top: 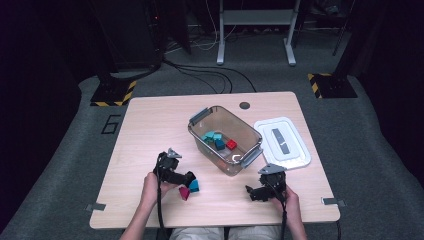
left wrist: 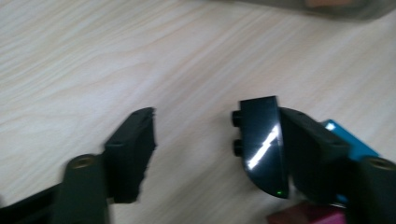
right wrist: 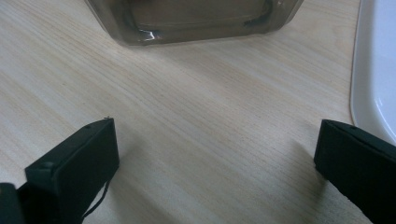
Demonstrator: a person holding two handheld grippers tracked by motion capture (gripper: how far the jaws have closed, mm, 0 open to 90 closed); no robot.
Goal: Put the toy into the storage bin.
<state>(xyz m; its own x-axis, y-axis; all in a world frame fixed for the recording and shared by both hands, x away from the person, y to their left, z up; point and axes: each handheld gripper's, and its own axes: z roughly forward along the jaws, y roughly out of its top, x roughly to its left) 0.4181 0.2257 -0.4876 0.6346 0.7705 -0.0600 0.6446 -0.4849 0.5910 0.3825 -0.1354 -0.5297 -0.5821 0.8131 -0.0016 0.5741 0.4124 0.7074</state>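
My left gripper (top: 189,178) lies low over the table's front left. In the left gripper view a glossy black brick (left wrist: 264,144) with two studs rests against the right jaw, and a wide gap separates it from the other jaw, so the left gripper (left wrist: 217,121) is open. A blue brick (top: 194,186) and a dark red brick (top: 184,193) lie right beside it; the blue brick (left wrist: 348,140) peeks out behind the right jaw. My right gripper (top: 250,192) rests at the front right, open wide, with bare wood between its jaws in the right gripper view (right wrist: 217,130).
A clear plastic bin (top: 200,120) with grey handles stands mid-table, holding teal bricks (top: 212,136) and a red brick (top: 231,144). Its white lid (top: 281,142) lies to its right. The bin's wall (right wrist: 187,23) and the lid's edge (right wrist: 378,60) lie ahead of the right gripper.
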